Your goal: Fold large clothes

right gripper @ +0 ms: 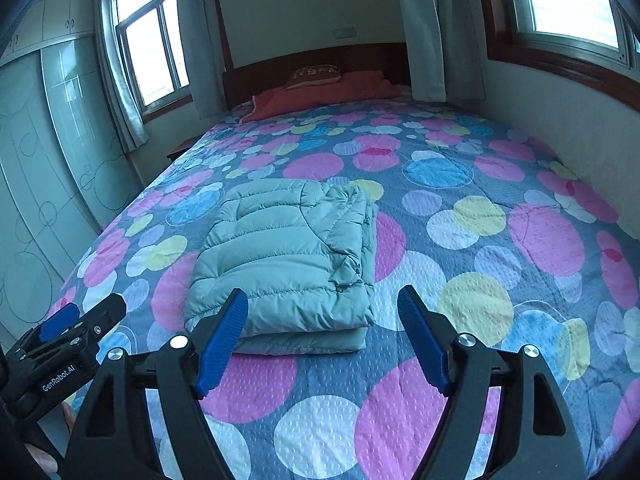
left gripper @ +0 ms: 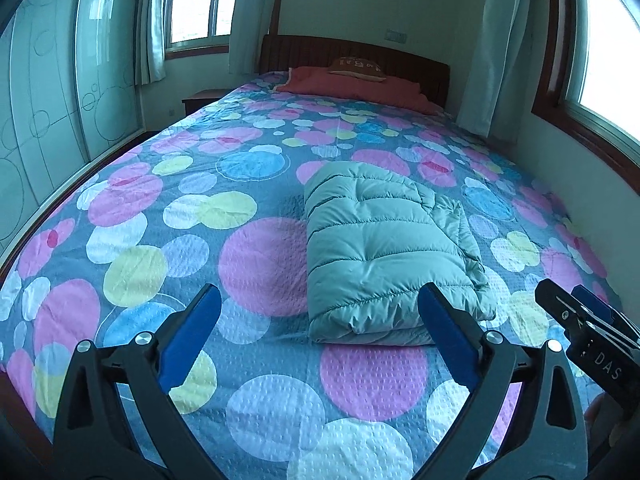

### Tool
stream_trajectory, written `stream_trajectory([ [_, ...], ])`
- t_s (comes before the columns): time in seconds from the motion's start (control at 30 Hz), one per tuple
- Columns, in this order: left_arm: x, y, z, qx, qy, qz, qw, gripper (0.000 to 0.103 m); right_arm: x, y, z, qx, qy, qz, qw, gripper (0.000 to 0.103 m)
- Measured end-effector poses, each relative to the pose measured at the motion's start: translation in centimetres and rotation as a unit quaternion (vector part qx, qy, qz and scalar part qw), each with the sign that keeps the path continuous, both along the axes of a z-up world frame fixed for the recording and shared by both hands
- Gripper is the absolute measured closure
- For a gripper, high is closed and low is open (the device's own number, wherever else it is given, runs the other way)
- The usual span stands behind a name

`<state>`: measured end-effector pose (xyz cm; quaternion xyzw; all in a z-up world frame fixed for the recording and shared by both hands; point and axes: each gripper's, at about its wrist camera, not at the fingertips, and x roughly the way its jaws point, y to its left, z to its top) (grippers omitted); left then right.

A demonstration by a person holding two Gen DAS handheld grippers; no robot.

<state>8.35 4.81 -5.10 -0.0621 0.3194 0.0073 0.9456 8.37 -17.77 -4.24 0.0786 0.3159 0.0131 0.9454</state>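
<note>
At the bottom of the left wrist view the left gripper (left gripper: 320,316) stands with its blue pads wide apart and nothing between them; only the spotted bedspread (left gripper: 256,412) shows through the gap. At the bottom of the right wrist view the right gripper (right gripper: 322,320) is likewise parted and empty, though its jaws look a little less spread.

Just beyond the fingertips, in the middle of both frames, lies the puffer jacket (left gripper: 384,248), folded into a thick rectangular bundle on the bedspread. Its long axis runs away from the jaws, up the frame toward the headboard (left gripper: 352,54), and its near short edge faces both grippers. In the left view the bundle sits right of centre, its near corner behind the right-hand pad; in the right view it sits left of centre, behind the left-hand pad. So it lies between the two grippers, about equally near to each, touched by neither.

The fold looks finished. Any further move would call for reaching forward and down to that near edge.

At the top, an orange blanket (left gripper: 360,84) and a pillow (left gripper: 358,68) rest by the headboard.
</note>
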Motion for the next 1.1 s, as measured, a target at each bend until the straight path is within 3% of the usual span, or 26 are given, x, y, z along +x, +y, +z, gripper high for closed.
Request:
stream_trajectory([
  [1.1,-1.6,-0.2,0.5,0.007,-0.006,0.000,1.0000,0.004,-0.8,0.9,-0.1,-0.008,0.002,0.006,1.000,0.027],
])
